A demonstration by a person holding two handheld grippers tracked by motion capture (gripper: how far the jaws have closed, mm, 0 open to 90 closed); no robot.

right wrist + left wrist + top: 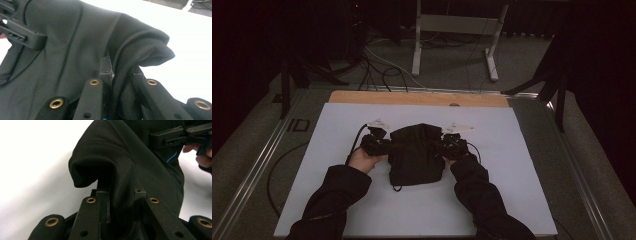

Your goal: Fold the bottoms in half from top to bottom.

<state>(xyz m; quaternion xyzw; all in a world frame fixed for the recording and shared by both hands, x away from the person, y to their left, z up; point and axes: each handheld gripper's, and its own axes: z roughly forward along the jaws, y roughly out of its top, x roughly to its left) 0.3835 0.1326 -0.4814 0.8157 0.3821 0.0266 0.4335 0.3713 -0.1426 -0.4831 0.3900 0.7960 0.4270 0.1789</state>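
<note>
Dim room; white worktop (492,200) with a wooden strip along its far edge. Black fabric garment (417,152) lies at the middle, bunched and folded, fine-ribbed weave, a thin cord loop at its near edge; possibly a small blue mark near one side, hard to tell. Left gripper (384,145) at its left edge, jaws closed on a raised fold of the cloth. Right gripper (447,146) at the right edge, jaws likewise pinching a fold.
</note>
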